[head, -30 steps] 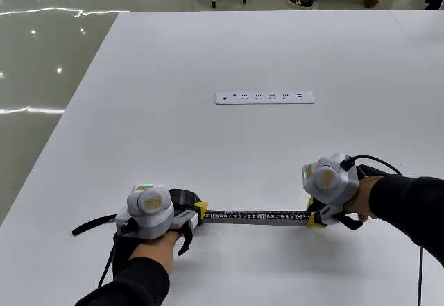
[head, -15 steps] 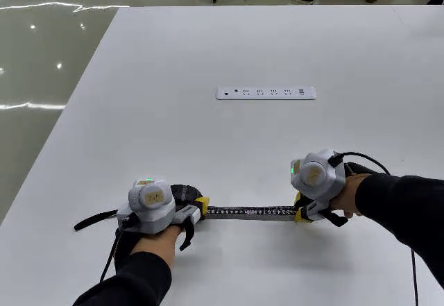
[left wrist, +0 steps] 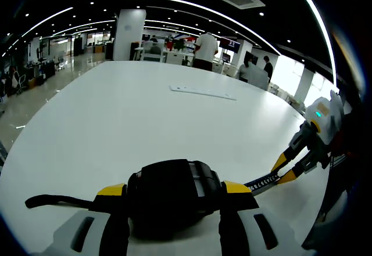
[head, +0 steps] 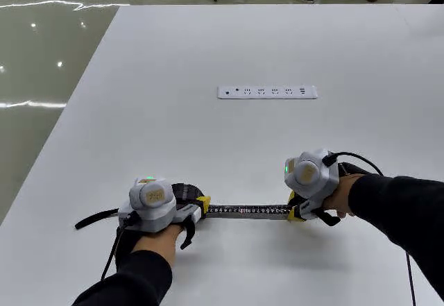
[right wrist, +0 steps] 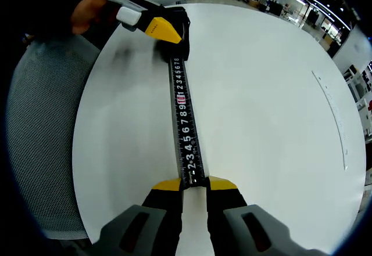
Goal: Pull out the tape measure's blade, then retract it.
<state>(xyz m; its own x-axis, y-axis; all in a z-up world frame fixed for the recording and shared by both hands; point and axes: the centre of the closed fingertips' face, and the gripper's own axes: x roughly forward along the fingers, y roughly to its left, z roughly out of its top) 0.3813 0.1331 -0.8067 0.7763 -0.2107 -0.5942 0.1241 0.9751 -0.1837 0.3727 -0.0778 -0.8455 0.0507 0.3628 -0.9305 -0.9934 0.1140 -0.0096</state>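
Tabletop point(head: 277, 42) white under tape measure point(head: 246, 211); floor point(head: 41, 49) glossy

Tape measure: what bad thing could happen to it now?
1. The right gripper pinches just the tip of the blade. If it slips, the blade could snap back into the case fast.
2. The left gripper squeezes the case between its jaws. A hard tug might twist it loose.
3. The blade lies stretched along the table. Pushed crooked, it might kink.
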